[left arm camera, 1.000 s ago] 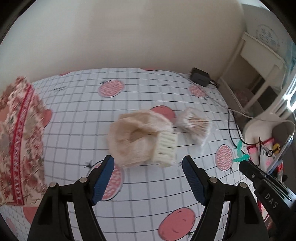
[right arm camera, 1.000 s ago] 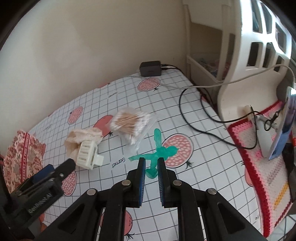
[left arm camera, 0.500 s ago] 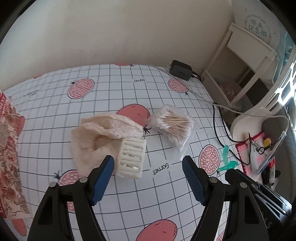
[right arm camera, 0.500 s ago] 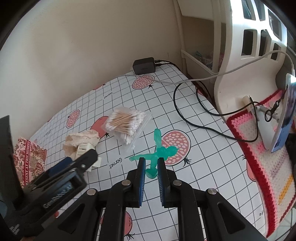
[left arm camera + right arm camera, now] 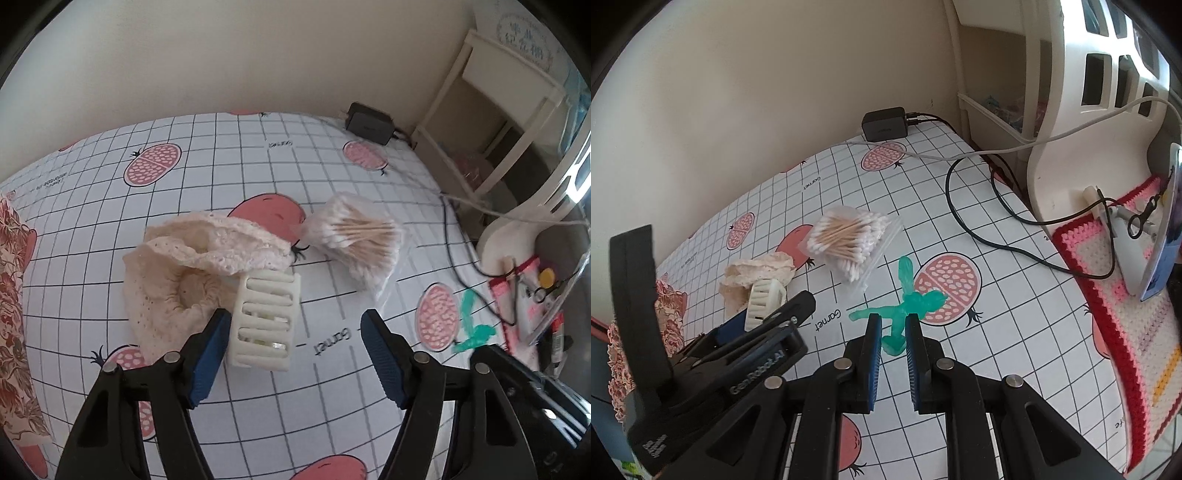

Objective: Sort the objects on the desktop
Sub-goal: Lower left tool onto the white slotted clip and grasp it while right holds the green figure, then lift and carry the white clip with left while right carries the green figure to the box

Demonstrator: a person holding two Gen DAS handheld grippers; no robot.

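Note:
A white hair claw clip [image 5: 264, 317] lies against a crumpled cream lace cloth [image 5: 173, 280] on the pomegranate-print tablecloth [image 5: 221, 155]. My left gripper [image 5: 295, 321] hangs low over it. Its jaws are closing, the clip sits between them close to the left pad, and the right pad is well clear. A bag of cotton swabs [image 5: 358, 236] lies just beyond. In the right wrist view, my right gripper [image 5: 893, 321] is shut on the leg of a green rubbery figure [image 5: 912, 299] that lies on the cloth. The left gripper [image 5: 768, 332] shows beside it, over the clip [image 5: 762, 299].
A red floral cloth [image 5: 11, 295] lies at the left edge. A black charger [image 5: 884, 123] sits by the wall, and its black cable [image 5: 979, 229] loops over the table. To the right stand a white shelf unit [image 5: 1071, 110] and a crochet mat [image 5: 1108, 302].
My left gripper has come down and forward toward the clip, which now sits between its fingers, and its jaws have narrowed slightly. The right gripper has stayed on the green figure.

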